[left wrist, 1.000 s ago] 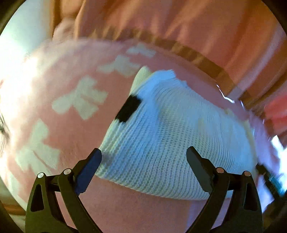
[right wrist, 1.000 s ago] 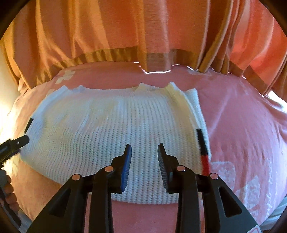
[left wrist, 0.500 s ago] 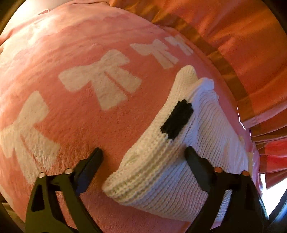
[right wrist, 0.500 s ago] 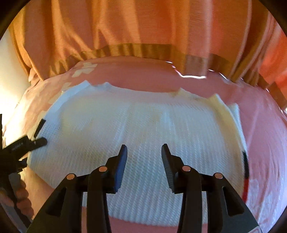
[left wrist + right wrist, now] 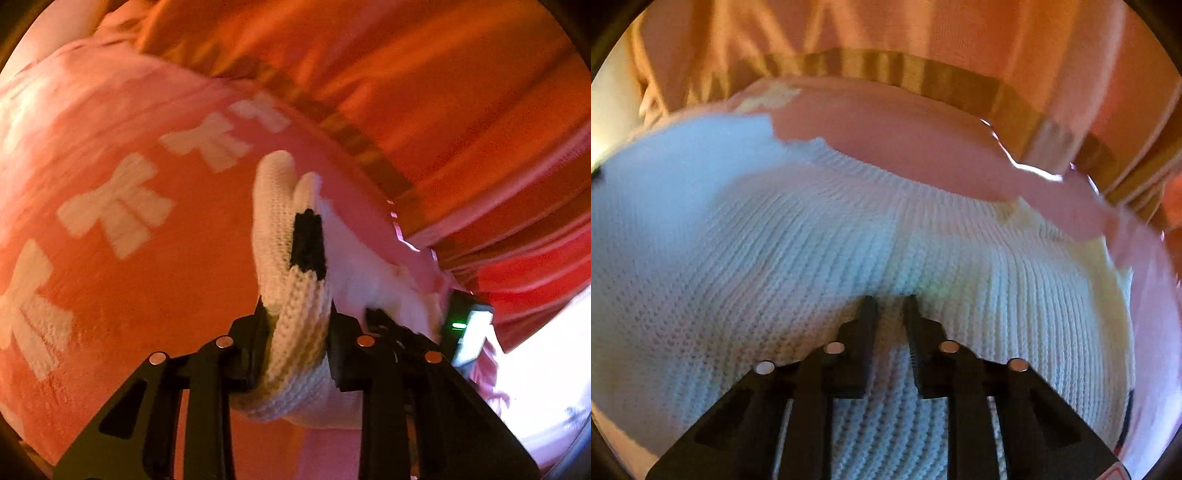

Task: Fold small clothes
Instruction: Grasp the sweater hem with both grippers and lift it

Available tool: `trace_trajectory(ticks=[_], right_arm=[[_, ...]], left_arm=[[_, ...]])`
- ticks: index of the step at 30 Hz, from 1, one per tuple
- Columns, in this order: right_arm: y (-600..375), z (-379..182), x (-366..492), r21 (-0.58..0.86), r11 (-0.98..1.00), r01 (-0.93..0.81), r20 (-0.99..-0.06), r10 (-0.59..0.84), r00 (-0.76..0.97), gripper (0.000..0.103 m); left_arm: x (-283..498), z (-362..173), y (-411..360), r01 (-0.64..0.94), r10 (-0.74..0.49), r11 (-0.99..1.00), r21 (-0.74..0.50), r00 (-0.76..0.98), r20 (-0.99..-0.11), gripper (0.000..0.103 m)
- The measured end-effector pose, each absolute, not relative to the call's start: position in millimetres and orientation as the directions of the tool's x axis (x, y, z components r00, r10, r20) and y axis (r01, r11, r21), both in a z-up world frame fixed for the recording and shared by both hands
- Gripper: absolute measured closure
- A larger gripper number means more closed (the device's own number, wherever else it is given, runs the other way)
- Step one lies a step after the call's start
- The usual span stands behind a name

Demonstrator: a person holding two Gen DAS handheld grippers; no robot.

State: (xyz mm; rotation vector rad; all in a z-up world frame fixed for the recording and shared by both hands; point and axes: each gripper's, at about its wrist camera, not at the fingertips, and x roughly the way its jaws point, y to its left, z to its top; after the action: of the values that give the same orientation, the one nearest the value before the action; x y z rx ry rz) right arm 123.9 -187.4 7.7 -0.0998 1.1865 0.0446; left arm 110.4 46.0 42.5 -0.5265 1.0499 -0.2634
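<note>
The left gripper (image 5: 295, 332) has its fingers (image 5: 255, 339) clamped on a bunched edge of the white knitted garment with a black patch (image 5: 288, 236), raised off the pink blanket with white bows (image 5: 110, 210). The right gripper (image 5: 890, 317) presses into the garment (image 5: 812, 258) spread on the blanket (image 5: 886, 147); its fingers (image 5: 866, 332) stand almost closed, pinching a ridge of knit. Orange curtains (image 5: 886, 33) hang behind.

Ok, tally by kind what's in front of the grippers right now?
White knit garment: 1
Pink bow-print blanket: 1
Orange curtain: 1
Grippers: 2, left gripper, right gripper
Total: 5
</note>
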Motion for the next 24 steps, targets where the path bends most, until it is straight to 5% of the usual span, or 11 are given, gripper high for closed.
trace_trajectory(ticks=[3, 6, 9, 11, 17, 21, 23, 24], right_arm=[[-193.6, 13.0, 125.9, -0.015, 0.996, -0.094, -0.934, 0.020, 0.357, 0.084], [-245.3, 37.0, 132.6, 0.188, 0.982, 0.015, -0.924, 0.172, 0.341, 0.087], [-314.9, 75.6, 127.9, 0.196, 0.973, 0.122, -0.904, 0.131, 0.407, 0.083], [-359.1, 92.1, 119.1, 0.190, 0.967, 0.172, -0.897, 0.100, 0.430, 0.066], [-456.9, 83.6, 71.1, 0.217, 0.925, 0.312, -0.919, 0.086, 0.385, 0.065], [-467.6, 69.3, 46.4, 0.199, 0.924, 0.328, -0.938, 0.083, 0.336, 0.065], [-465.0, 74.1, 40.4, 0.217, 0.930, 0.296, -0.931, 0.107, 0.349, 0.060], [-461.5, 77.2, 41.1, 0.221, 0.934, 0.282, -0.927, 0.111, 0.358, 0.055]], left_arm=[[106.3, 63.5, 19.2, 0.051, -0.461, 0.860, -0.508, 0.504, -0.730, 0.078], [98.3, 89.6, -26.0, 0.180, -0.500, 0.858, -0.481, 0.506, -0.703, 0.078], [90.2, 103.0, -72.4, 0.274, -0.522, 0.853, -0.445, 0.493, -0.696, 0.079], [84.2, 104.9, -111.9, 0.332, -0.538, 0.842, -0.425, 0.465, -0.703, 0.079], [59.1, 53.7, -219.4, 0.435, -0.498, 0.836, -0.335, 0.343, -0.797, 0.076], [38.0, 2.8, -246.0, 0.472, -0.392, 0.855, -0.214, 0.319, -0.863, 0.060], [25.2, 11.6, -229.5, 0.515, -0.447, 0.826, -0.230, 0.349, -0.824, 0.029], [18.9, 19.0, -219.3, 0.535, -0.460, 0.816, -0.219, 0.372, -0.806, 0.022]])
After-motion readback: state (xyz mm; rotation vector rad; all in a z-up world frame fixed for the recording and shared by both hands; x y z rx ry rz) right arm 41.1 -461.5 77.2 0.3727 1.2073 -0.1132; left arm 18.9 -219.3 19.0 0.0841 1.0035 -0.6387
